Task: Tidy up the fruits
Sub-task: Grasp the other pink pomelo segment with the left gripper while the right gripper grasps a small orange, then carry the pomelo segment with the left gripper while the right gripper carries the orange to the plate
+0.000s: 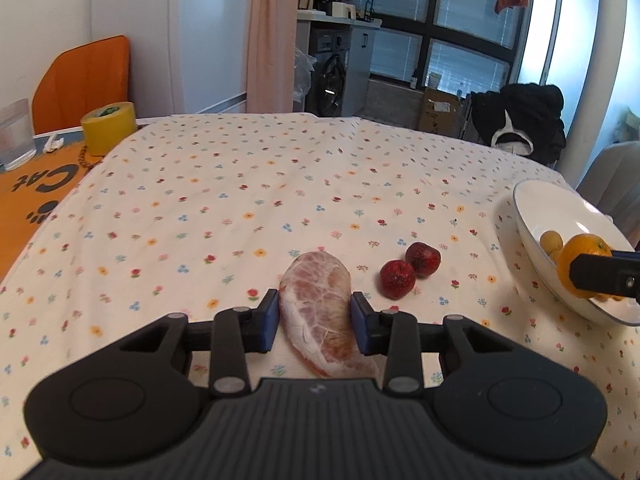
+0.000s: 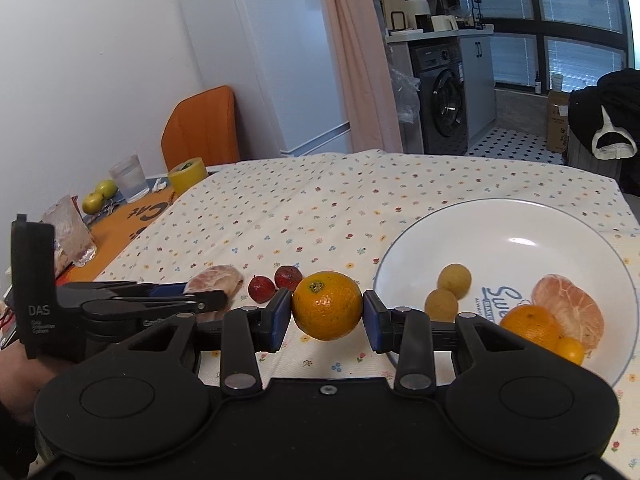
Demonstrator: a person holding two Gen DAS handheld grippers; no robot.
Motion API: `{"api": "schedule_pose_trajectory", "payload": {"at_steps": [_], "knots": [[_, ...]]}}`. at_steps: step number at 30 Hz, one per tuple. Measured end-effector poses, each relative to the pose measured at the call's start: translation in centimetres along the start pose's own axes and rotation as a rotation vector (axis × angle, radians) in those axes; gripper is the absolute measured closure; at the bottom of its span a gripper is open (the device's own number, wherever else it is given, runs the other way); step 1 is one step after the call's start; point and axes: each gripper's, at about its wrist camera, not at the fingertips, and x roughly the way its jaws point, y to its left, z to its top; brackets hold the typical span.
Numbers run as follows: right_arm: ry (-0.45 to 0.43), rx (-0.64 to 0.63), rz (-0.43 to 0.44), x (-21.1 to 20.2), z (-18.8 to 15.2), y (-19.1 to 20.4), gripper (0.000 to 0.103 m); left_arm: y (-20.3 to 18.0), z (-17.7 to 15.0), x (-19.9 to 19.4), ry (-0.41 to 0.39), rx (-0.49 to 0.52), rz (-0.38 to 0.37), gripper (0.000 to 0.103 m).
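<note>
A peeled pink citrus segment (image 1: 316,308) lies on the flowered tablecloth (image 1: 240,200). My left gripper (image 1: 315,318) is shut on it, with a blue pad pressed against each side. Just to its right lie two small red fruits (image 1: 396,278) (image 1: 423,258). My right gripper (image 2: 327,312) is shut on a whole orange (image 2: 327,306), held above the cloth just left of a white plate (image 2: 520,240). The plate holds two small tan round fruits (image 2: 454,280), another peeled segment (image 2: 572,308), an orange (image 2: 530,326) and a smaller orange fruit (image 2: 570,350).
On the far left an orange mat (image 1: 24,200) carries a yellow tape roll (image 1: 108,126), a water glass (image 2: 128,182) and two green apples (image 2: 100,196). An orange chair (image 1: 84,76) stands behind it. A hand (image 2: 16,380) holds the left gripper.
</note>
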Motion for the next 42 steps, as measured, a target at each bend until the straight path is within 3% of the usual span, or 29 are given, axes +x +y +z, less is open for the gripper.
{"api": "schedule_pose_trajectory", "payload": {"at_steps": [19, 42], "knots": [[-0.076, 0.055, -0.086, -3.7, -0.5, -3.1, 0.067, -2.1, 1.4, -4.9, -0.097, 0.017, -0.059, 0.068], [-0.136, 0.12, -0.212, -6.4, -0.9, -9.7, 0.067, -10.7, 3.7, -3.5, -0.128, 0.128, -0.202, 0.068]]}}
